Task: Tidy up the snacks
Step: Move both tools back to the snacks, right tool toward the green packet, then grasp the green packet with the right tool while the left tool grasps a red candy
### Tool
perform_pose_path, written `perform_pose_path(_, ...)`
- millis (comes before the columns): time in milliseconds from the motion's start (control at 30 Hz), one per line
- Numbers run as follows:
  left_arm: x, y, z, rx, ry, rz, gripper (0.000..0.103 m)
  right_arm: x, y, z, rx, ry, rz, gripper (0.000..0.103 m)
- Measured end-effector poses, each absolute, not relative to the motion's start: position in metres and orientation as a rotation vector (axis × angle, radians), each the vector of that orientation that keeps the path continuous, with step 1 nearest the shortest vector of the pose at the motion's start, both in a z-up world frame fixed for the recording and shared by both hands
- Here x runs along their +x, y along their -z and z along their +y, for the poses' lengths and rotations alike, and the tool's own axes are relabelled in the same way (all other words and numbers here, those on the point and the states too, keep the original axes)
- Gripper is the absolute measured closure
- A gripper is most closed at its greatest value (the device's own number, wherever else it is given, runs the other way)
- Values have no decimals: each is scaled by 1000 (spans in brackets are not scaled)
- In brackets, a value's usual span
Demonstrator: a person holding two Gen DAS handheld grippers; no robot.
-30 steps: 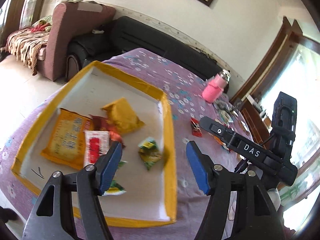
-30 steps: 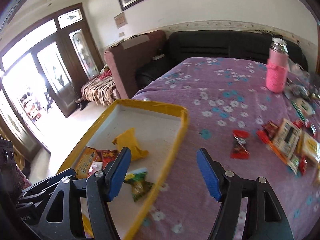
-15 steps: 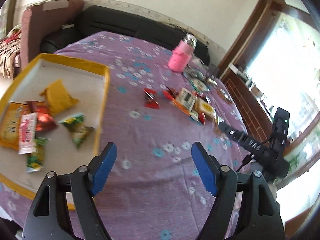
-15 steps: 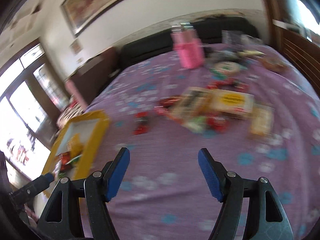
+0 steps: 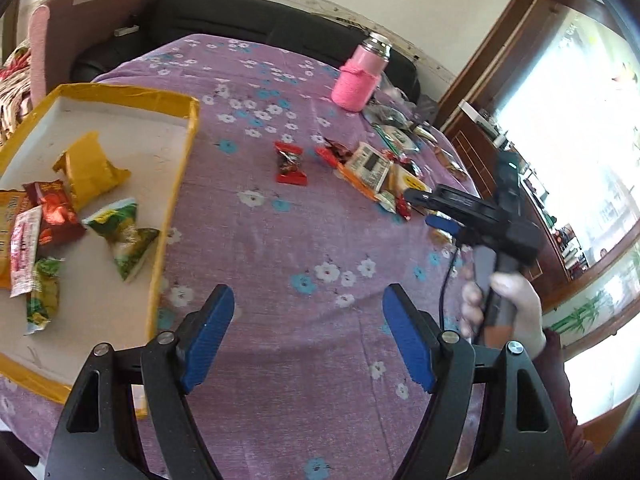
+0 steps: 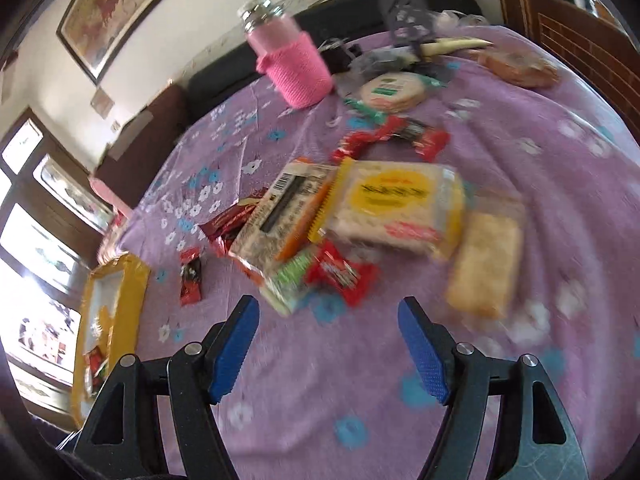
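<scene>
A yellow-rimmed white tray (image 5: 176,184) lies at the left of the purple flowered cloth and holds several snack packs, among them a yellow pack (image 5: 90,168) and a green one (image 5: 124,236). A red candy (image 5: 291,162) lies loose on the cloth. My left gripper (image 5: 308,296) hovers open over bare cloth just right of the tray. My right gripper (image 6: 328,306) is open just short of a snack pile with a yellow biscuit pack (image 6: 384,204), a barcode pack (image 6: 280,216) and a red candy (image 6: 340,272). Nothing is between either pair of fingers.
A pink-sleeved bottle (image 5: 360,76) stands at the far side, with a round green-label pack (image 6: 394,90) and clutter behind the pile. A beige cracker pack (image 6: 486,260) lies right of the pile. A black sofa (image 5: 240,16) runs behind the table. A hand (image 5: 508,300) holds the right gripper's handle.
Both grippers have swung right, away from the tray: the left now over bare cloth, the right up to the snack pile. The left jaws stand a little wider.
</scene>
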State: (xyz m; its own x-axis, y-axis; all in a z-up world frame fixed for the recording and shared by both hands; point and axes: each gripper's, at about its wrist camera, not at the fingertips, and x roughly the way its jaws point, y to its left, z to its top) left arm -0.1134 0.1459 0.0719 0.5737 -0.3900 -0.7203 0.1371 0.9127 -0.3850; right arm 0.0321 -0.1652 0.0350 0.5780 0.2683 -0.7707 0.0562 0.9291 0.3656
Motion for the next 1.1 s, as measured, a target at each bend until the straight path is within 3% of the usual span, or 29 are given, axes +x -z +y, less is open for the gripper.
perform_pose_path(133,-114,-71,157,-316,303,909,26,65,-26,-141,218,-17,971,32)
perform_pose_path(200,-112,-68,161,-324,301,913,26,71,-17,-135,203,-34,1005,45)
perform_pose_path(233,-111,-67,162,-326,301,915,26,68,-17,-128,165,-21,990,58)
perform_pose_path(400,-108,-60,163,-327,304,932,26,31,-18,-100,158,-289,1087,68)
perform_pose_path(467,-108,-57,160,-322,306,937,26,15,-25,-107,252,-380,1073,67)
perform_pose_path(567,-107,-54,151,-308,315,957,26,4,-33,-127,304,-322,998,55)
perform_pose_path(900,-111,-62,135,-223,309,933,26,9,-12,-97,281,-281,988,54)
perform_pose_path(1100,-105,-55,118,-200,329,961,26,24,-12,-80,241,-256,944,35)
